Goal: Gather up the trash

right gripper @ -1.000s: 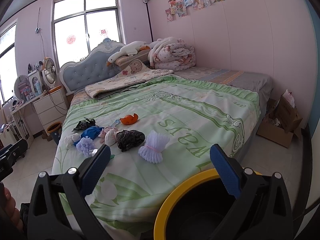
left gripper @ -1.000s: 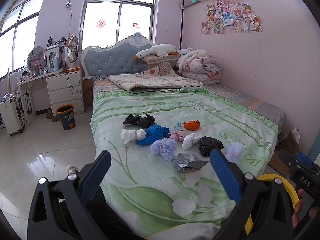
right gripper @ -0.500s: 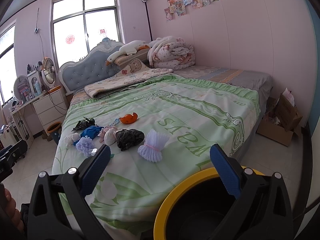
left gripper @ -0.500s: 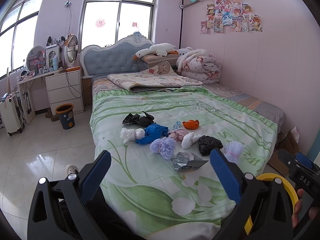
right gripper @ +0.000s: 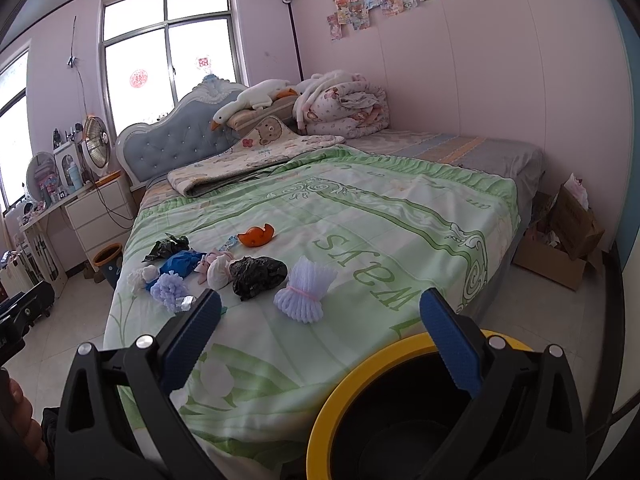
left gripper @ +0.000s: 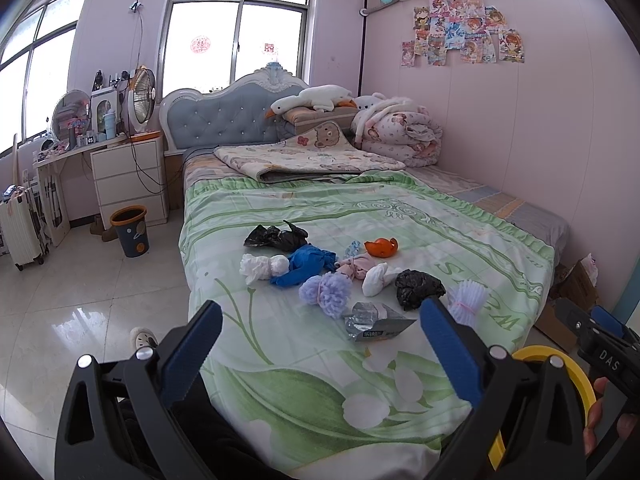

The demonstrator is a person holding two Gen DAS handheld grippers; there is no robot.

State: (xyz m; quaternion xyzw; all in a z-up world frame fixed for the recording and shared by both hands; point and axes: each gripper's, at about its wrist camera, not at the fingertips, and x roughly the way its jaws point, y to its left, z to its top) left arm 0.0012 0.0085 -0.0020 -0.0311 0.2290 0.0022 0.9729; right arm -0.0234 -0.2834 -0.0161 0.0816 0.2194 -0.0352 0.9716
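Several pieces of trash lie on the green bed cover (left gripper: pixel 360 216): a silver wrapper (left gripper: pixel 376 322), a purple foam net (left gripper: pixel 326 293), a blue bag (left gripper: pixel 306 264), a white bag (left gripper: pixel 264 266), black bags (left gripper: pixel 418 289) (left gripper: pixel 276 236), an orange peel (left gripper: pixel 382 247) and a pale purple net (right gripper: pixel 304 294). A yellow-rimmed black bin (right gripper: pixel 400 416) stands at the bed's foot, under my right gripper (right gripper: pixel 320 336). My left gripper (left gripper: pixel 320 344) is open and empty, short of the wrapper. The right gripper is open and empty.
A second bin (left gripper: pixel 129 230) stands on the tiled floor by white drawers (left gripper: pixel 130 182). A suitcase (left gripper: pixel 20 230) stands at the left. A cardboard box (right gripper: pixel 564 248) sits by the right wall. Folded quilts and a plush goose (left gripper: pixel 312 100) lie at the headboard.
Both views have shifted only slightly; the trash on the bed has not moved and both grippers stay open.
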